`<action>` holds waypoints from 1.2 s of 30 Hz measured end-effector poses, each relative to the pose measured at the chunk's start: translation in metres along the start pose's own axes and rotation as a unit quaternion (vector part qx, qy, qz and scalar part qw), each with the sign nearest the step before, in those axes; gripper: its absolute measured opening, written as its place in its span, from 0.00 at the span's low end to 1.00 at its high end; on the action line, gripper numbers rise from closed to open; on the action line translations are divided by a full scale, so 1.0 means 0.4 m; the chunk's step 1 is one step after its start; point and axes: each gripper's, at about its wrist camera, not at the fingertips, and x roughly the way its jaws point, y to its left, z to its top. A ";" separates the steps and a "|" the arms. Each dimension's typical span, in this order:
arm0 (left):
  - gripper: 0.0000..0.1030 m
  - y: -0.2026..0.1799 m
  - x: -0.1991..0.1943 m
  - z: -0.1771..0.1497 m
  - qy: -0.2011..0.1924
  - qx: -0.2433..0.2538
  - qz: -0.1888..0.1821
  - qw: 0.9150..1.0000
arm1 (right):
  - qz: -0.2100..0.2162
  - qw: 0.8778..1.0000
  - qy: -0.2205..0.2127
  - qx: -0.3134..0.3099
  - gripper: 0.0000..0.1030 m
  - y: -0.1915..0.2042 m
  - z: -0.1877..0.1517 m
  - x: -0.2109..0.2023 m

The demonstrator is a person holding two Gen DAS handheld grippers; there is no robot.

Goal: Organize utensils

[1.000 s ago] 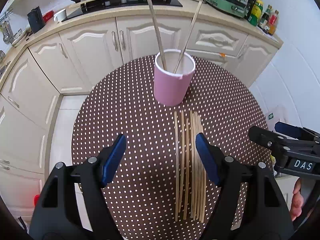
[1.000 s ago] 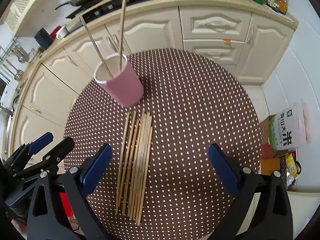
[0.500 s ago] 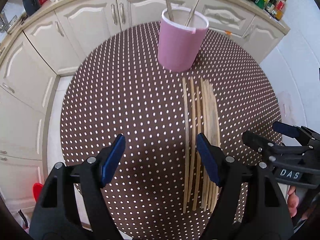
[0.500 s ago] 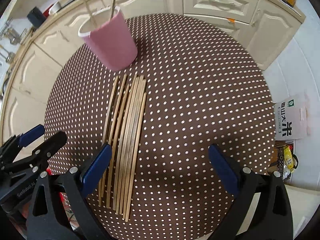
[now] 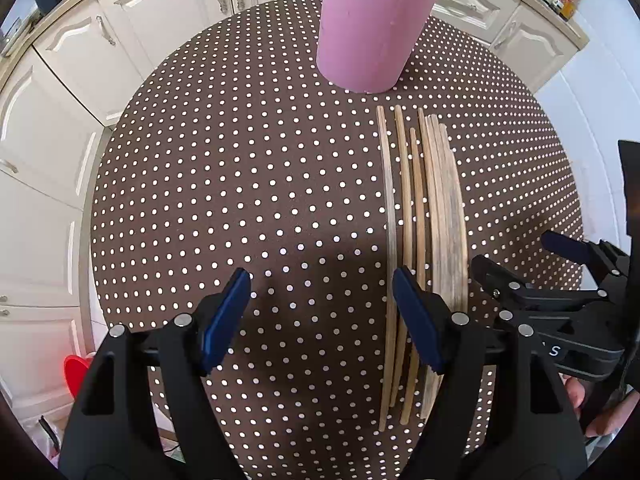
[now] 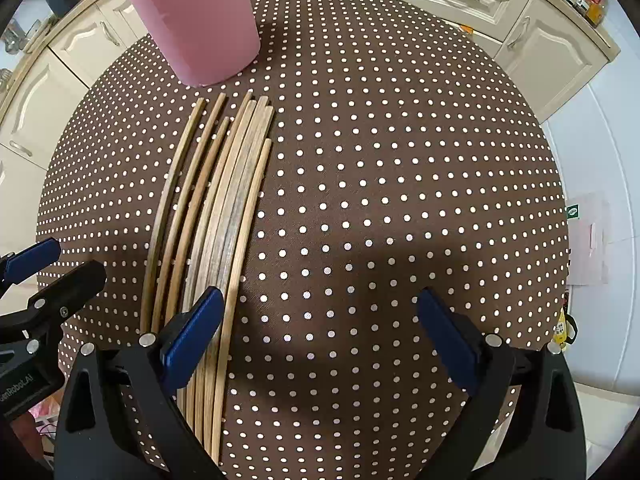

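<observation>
Legible writing: partial "onRobot.AI" on the left gripper (image 6: 48,264) body in the right wrist view; a lone "S" on the right gripper (image 5: 560,264) body in the left wrist view. Both sets of blue-padded jaws spread wide, gripping nothing. Bamboo chopsticks (image 5: 424,240) (image 6: 216,216) lying side by side on the dotted brown tablecloth (image 5: 240,200), just before the pink cup (image 5: 370,28) (image 6: 200,20). Compared with 0.5 s ago: both grippers lower and nearer the chopsticks; cup closer to the upper frame edge.

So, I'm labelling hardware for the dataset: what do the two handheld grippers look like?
Both are black plastic clamp-style frames with silver screw heads and flat blue pads on the fingers. The left gripper and right gripper match. White lettering marks each body's side; it is only partly readable. No cables show.
</observation>
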 end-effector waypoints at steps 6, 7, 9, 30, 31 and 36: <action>0.71 -0.011 0.036 0.014 0.020 0.007 -0.011 1.000 | -0.003 1.000 0.003 0.001 0.87 -0.004 0.017 0.024; 0.71 -0.012 0.044 0.018 0.024 0.004 -0.014 1.000 | 0.000 1.000 0.004 -0.002 0.86 -0.001 0.017 0.027; 0.71 -0.014 0.058 0.023 0.030 0.001 -0.017 0.999 | 0.001 1.000 0.001 -0.003 0.86 -0.001 0.016 0.030; 0.73 -0.077 0.188 0.173 0.052 0.026 -0.006 0.998 | 0.042 0.999 -0.024 0.008 0.08 -0.035 0.083 0.030; 0.74 -0.089 0.194 0.179 0.052 0.029 -0.001 0.998 | 0.046 0.999 -0.024 0.013 0.08 -0.041 0.085 0.031; 0.74 -0.141 0.234 0.225 0.047 0.038 0.039 0.997 | 0.057 0.998 -0.023 0.030 0.08 -0.054 0.091 0.036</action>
